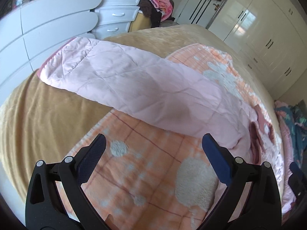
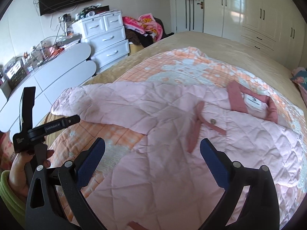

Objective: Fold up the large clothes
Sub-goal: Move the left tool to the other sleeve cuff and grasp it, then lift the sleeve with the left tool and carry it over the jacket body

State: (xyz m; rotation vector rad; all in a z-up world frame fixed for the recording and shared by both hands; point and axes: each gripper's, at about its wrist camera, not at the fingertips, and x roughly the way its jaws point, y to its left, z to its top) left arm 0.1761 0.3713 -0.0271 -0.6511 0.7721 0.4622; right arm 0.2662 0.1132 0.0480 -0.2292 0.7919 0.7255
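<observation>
A pale pink quilted jacket (image 2: 163, 134) with darker pink collar and trim lies spread on an orange and white checked blanket (image 2: 172, 63) on the bed. Its left sleeve (image 1: 119, 82) stretches out toward the bed's left edge. My left gripper (image 1: 153, 145) is open and empty, above the blanket just short of the sleeve. My right gripper (image 2: 152, 149) is open and empty, above the jacket's front body. The left gripper's body (image 2: 34, 126) and the hand holding it show at the left of the right wrist view.
The bed has a tan cover (image 1: 44, 115). White drawers (image 2: 107, 38) and a low white cabinet (image 2: 48, 76) stand at the left, with a clothes pile (image 2: 145, 28) beyond. White wardrobes (image 2: 259, 17) line the far right wall. A patterned cloth (image 1: 293, 118) lies at the right.
</observation>
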